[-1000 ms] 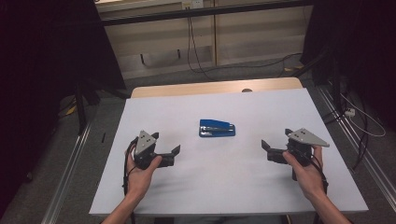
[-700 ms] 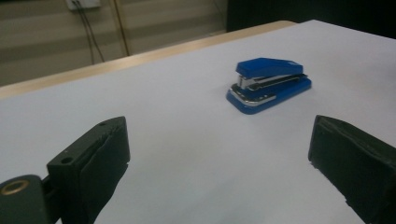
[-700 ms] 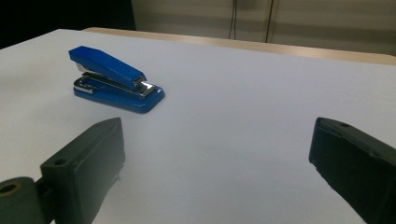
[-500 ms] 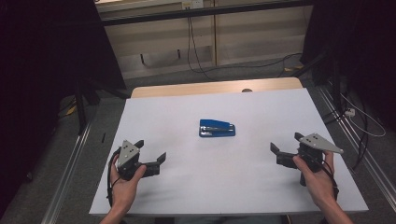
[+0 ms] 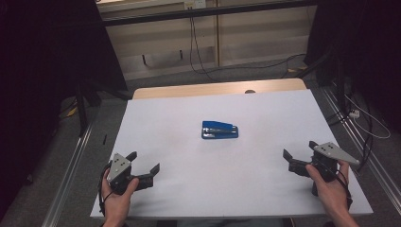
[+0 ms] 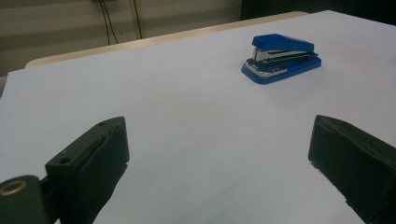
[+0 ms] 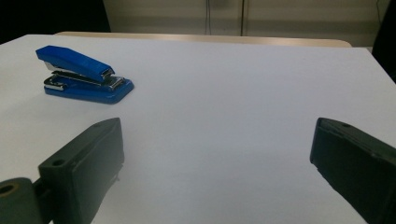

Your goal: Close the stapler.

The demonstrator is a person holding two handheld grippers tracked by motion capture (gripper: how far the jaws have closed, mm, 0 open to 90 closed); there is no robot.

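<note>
Two grippers sit low over the near part of the white table, each with its jaws spread wide and holding nothing. Near the left corner, the left gripper is gripped by the person's left hand. Near the right edge, the right gripper is gripped by the right hand. Farther out, between them and well apart from both, a blue stapler lies flat at the table's middle.
</note>
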